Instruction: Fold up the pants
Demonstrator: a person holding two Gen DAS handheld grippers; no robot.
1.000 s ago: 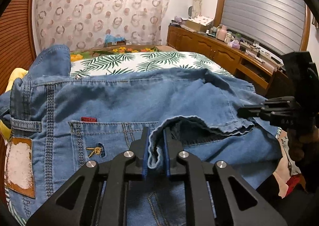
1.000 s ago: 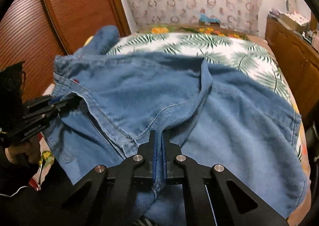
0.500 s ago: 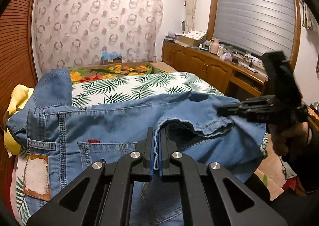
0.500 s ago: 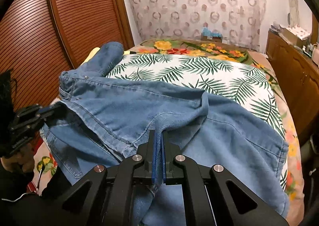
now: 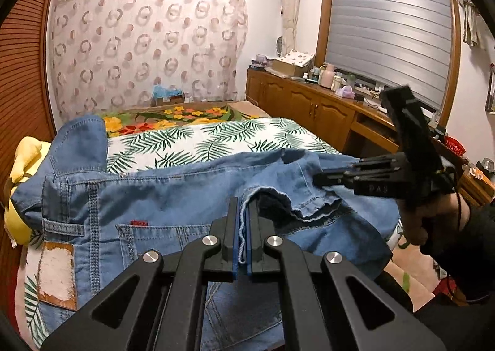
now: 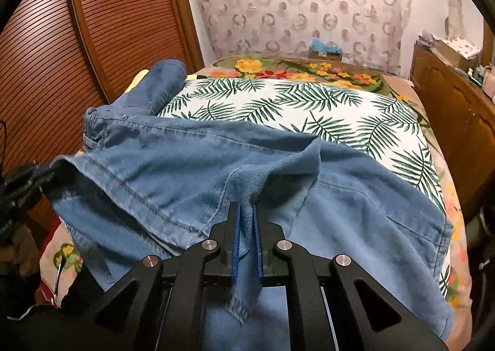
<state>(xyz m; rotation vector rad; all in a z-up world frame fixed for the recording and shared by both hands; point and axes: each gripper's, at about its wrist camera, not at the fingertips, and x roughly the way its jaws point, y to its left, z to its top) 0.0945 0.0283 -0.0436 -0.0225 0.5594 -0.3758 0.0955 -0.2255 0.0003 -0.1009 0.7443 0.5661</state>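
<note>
Jeans (image 5: 173,193) lie spread across a bed (image 5: 216,140) with a palm-leaf cover, one leg end doubled back toward the far left corner beside a yellow pillow (image 5: 21,171). In the left wrist view the waistband, a belt loop, a back pocket and a pale leather patch (image 5: 57,275) face up at the near left.

Left gripper (image 5: 243,215) is pressed together on a frayed hem edge, a thin strip of denim showing between its blue pads, and the fold it lifts stands a little off the layer beneath. Right gripper (image 6: 246,218) pinches a bunched ridge of denim; its jaws have just been opening slightly, yet the cloth sits squeezed between the pads and a tail of it hangs down behind them.

Each tool shows in the other's camera: the right one at the jeans' right side, held by a hand (image 5: 433,221) in a dark sleeve; the left one at the far left edge of the right view, blurred, so its grip cannot be read from there.

Wooden cabinets (image 5: 309,103) run along the right wall under a shuttered window (image 5: 389,32).
</note>
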